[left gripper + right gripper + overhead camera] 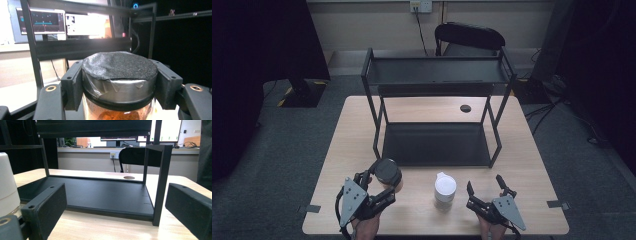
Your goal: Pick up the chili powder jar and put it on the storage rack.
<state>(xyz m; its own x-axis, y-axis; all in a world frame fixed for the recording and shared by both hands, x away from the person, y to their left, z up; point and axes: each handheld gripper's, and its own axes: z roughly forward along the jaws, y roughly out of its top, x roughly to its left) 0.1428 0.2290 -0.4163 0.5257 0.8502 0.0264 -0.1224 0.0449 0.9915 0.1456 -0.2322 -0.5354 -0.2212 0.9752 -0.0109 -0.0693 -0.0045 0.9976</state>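
Note:
My left gripper [382, 186] is shut on a glass jar [388, 175] with a dark lid and orange-brown contents, held just above the table's front left. In the left gripper view the jar [119, 82] sits clamped between both black pads [74, 86], its gritty lid on top. A white-capped jar [445, 189] stands on the table between the two grippers. My right gripper [486, 189] rests open on the table to its right, nothing between its jaws. In the right gripper view the white jar [7, 187] shows at the left edge, beside the left pad [46, 205].
A black two-tier metal rack [437, 142] stands mid-table, its lower shelf [100, 195] bare and its front right post [160, 187] close ahead of my right gripper. A round hole [465, 108] is in the tabletop behind it. A black chair [469, 37] stands beyond the table.

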